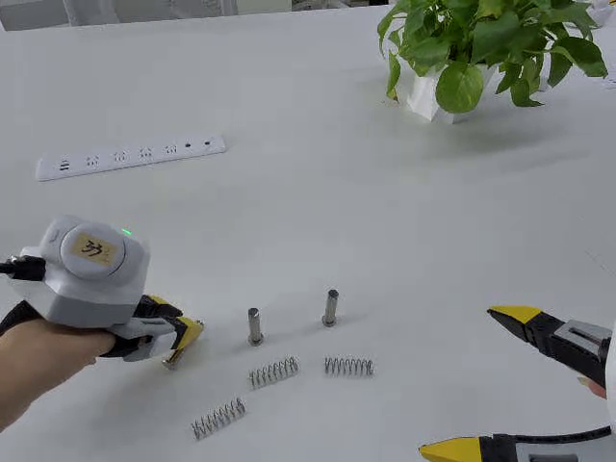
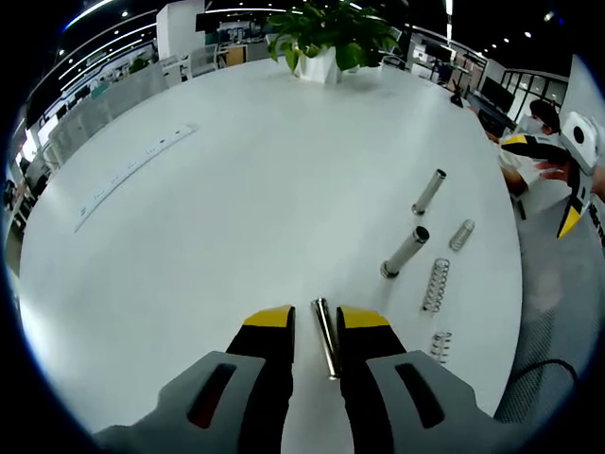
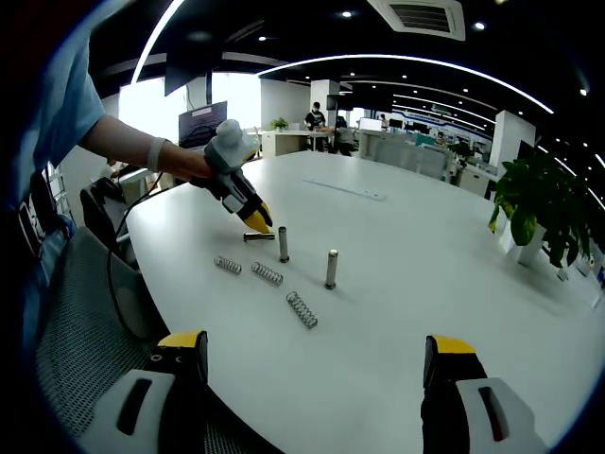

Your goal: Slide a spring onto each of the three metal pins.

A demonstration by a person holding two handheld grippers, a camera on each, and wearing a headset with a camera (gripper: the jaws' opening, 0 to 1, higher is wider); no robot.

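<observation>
Head view: nothing done yet, all three springs [image 1: 273, 372] lie loose on the table [image 1: 385, 212]. Two pins [image 1: 255, 325] stand upright. The third pin [image 2: 326, 336] lies flat between the left gripper [image 1: 191, 329] jaws, nearly closed, can't tell if pinching. The right gripper [image 1: 467, 381] is wide open

Lower left in the head view, the left gripper [image 1: 191, 332] hides most of the lying pin [image 1: 172, 363]; contact is unclear. The lower right corner crops the right gripper [image 1: 481, 381], the top edge the plant [image 1: 491, 43].
</observation>
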